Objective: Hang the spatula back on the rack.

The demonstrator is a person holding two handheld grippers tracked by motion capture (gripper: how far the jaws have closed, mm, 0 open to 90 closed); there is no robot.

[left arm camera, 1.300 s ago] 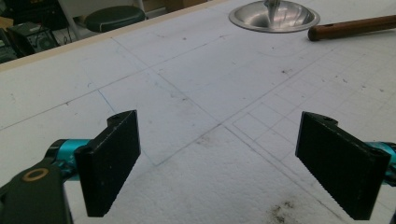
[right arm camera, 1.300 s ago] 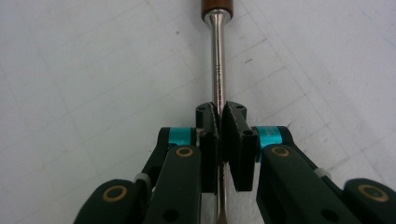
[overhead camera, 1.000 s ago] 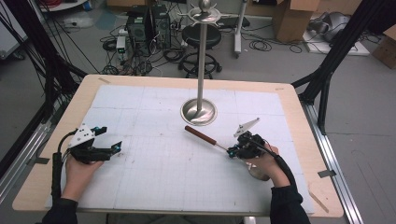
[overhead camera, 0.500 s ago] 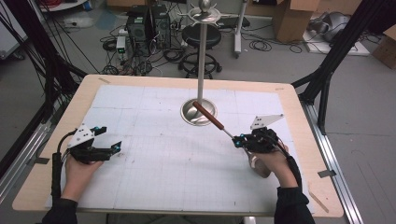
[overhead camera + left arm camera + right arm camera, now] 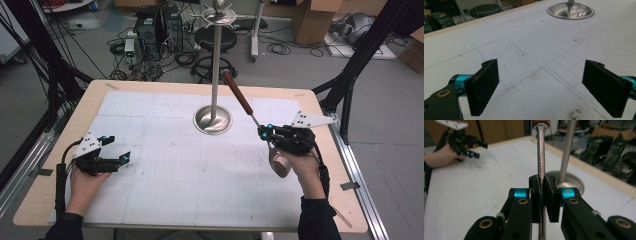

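The left gripper point(image 5: 112, 161) rests on the table point(image 5: 165, 100) with its jaws wide apart and nothing between them. Beside the stand point(image 5: 214, 75), the right gripper point(image 5: 263, 132) pinches a utensil's point(image 5: 239, 98) thin metal shaft, handle tilted up. With so narrow a hold, the utensil could swivel, slip or strike the stand's pole.

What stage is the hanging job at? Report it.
Done: the right tool is shut on the utensil's metal shank, and it is off the table. In hand: wooden handle tilted toward the metal stand. Left: hanging it, probably; left tool open, idle.
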